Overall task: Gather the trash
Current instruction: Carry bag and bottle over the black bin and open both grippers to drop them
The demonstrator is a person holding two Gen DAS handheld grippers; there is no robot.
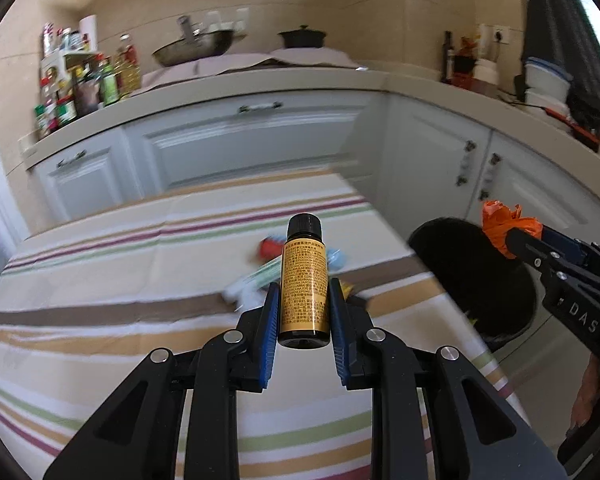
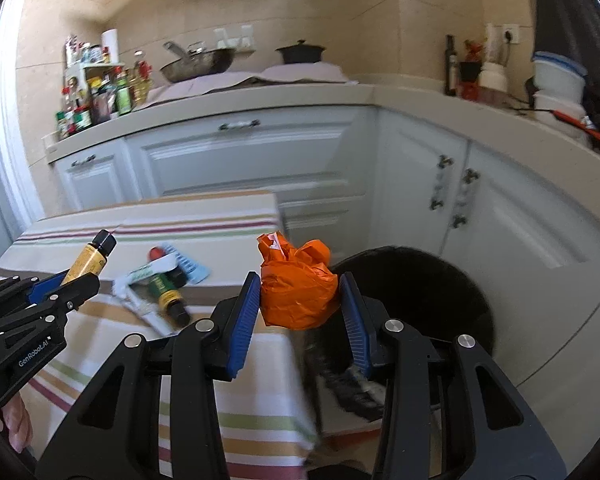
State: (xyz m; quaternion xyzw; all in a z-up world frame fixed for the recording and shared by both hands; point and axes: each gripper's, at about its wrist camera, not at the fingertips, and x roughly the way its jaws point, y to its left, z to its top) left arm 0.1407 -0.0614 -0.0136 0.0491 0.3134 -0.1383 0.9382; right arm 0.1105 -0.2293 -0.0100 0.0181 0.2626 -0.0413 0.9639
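A kitchen corner with white cabinets [image 2: 244, 160] under a pale countertop [image 2: 260, 94]. At the counter's left end, a crowd of sauce and spice bottles [image 2: 100, 100] stands around a small rack. Further right, a metal wok [image 2: 198, 65] and a black lidded pot [image 2: 300, 53] sit on a cloth. A striped tablecloth [image 1: 100, 280] covers the table in front. Stacked white containers [image 2: 558, 80] stand far right.

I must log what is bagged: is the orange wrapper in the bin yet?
Not yet. The orange wrapper is clamped in the right gripper, beside the black bin.
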